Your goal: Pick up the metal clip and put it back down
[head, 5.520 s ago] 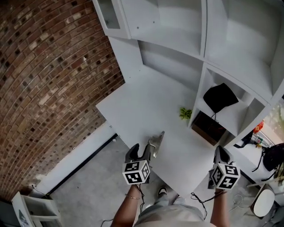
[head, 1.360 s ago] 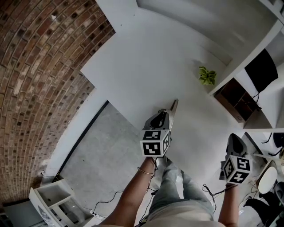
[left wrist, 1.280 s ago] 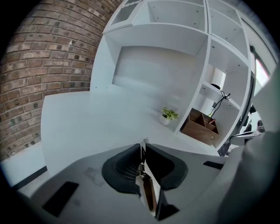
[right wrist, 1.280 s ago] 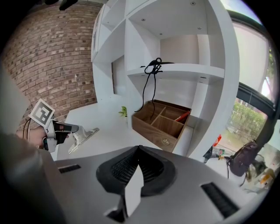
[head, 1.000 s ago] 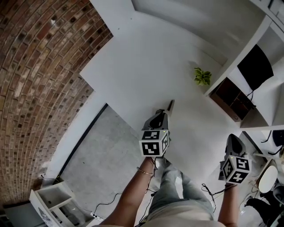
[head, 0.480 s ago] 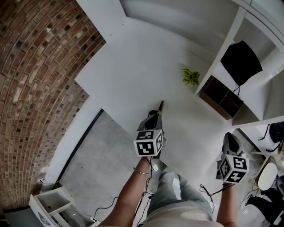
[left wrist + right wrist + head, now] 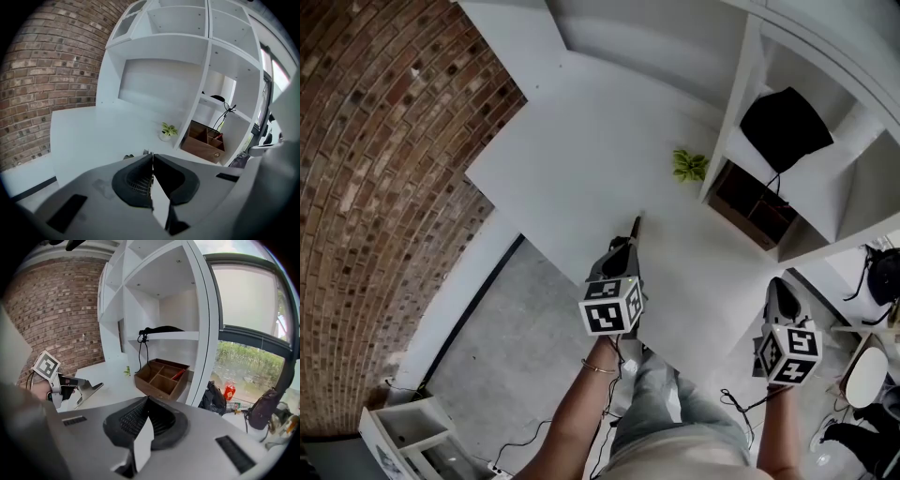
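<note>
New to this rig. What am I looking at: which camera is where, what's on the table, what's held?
No robot: a person holds a two-finger gripper in each hand; the marker cubes belong to the grippers. The head view is from a camera on the person's head, looking steeply down. The two gripper views come from cameras riding on each gripper, looking along its fingers. The left gripper is over the white table, shut on a thin metal clip that sticks out ahead; the right gripper view shows this from the side. The right gripper is off to the right, shut and empty. On the table sits a small plant, beside a shelf unit holding a wooden divided box and a black object.
</note>
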The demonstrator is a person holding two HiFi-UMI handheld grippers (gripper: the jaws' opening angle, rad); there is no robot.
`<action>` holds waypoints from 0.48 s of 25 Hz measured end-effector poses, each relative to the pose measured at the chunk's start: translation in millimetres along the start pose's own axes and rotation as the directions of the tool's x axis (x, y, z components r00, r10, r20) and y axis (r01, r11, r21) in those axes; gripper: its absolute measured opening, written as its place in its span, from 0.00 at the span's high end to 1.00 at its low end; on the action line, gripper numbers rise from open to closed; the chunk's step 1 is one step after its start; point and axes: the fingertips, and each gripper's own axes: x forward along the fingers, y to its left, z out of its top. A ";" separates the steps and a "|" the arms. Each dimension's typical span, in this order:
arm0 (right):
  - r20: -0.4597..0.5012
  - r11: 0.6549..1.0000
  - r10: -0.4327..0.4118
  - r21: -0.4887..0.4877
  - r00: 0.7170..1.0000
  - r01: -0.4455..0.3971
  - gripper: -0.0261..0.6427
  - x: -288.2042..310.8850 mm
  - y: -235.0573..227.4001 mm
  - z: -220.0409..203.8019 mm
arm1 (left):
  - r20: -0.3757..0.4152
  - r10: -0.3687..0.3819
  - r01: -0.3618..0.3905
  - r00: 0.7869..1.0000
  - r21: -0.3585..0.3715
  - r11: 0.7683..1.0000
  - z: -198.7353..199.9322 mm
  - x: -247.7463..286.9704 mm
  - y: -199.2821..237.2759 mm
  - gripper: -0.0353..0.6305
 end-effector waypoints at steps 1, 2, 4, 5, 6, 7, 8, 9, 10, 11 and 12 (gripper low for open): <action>0.009 1.000 0.007 -0.001 1.000 -0.007 0.96 -2.7 0.1 2.7 | 0.012 0.003 -0.003 1.000 -0.001 1.000 3.7 -5.7 -5.6 0.92; 0.019 1.000 0.015 -0.002 1.000 -0.015 0.96 -5.4 0.3 5.9 | 0.025 0.005 -0.005 1.000 -0.001 1.000 7.8 -12.0 -11.6 0.92; 0.042 0.999 0.034 -0.004 0.999 -0.034 0.96 -11.4 2.2 13.6 | 0.050 0.008 -0.008 0.999 0.004 1.000 16.2 -27.4 -22.9 0.92; 0.056 0.999 0.045 -0.003 0.997 -0.045 0.96 -14.6 3.7 18.5 | 0.063 0.010 -0.011 0.998 0.009 1.000 20.8 -36.2 -28.2 0.92; 0.072 0.998 0.057 -0.004 0.996 -0.057 0.96 -17.8 4.8 24.6 | 0.078 0.013 -0.014 0.997 0.015 1.000 25.9 -45.1 -33.6 0.92; 0.092 0.998 0.068 -0.005 0.993 -0.068 0.96 -21.1 5.4 32.0 | 0.094 0.016 -0.018 0.995 0.022 1.000 31.9 -53.6 -39.4 0.92; 0.113 0.997 0.078 -0.008 0.990 -0.078 0.96 -24.4 5.4 40.4 | 0.113 0.018 -0.021 0.993 0.028 0.999 38.4 -61.8 -45.4 0.92; 0.137 0.996 0.088 -0.012 0.987 -0.087 0.96 -27.9 5.3 49.5 | 0.133 0.019 -0.024 0.991 0.033 0.999 45.2 -69.9 -51.5 0.92; 0.160 0.995 0.099 -0.017 0.982 -0.097 0.96 -32.1 5.8 59.0 | 0.153 0.022 -0.028 0.988 0.037 0.999 52.2 -78.2 -57.2 0.92; 0.184 0.994 0.111 -0.023 0.977 -0.109 0.96 -37.0 7.2 68.4 | 0.174 0.025 -0.033 0.984 0.039 0.999 59.3 -87.2 -62.2 0.92; 0.207 0.992 0.126 -0.028 0.970 -0.122 0.96 -42.9 9.7 77.7 | 0.196 0.031 -0.040 0.980 0.042 0.998 66.6 -97.0 -66.5 0.92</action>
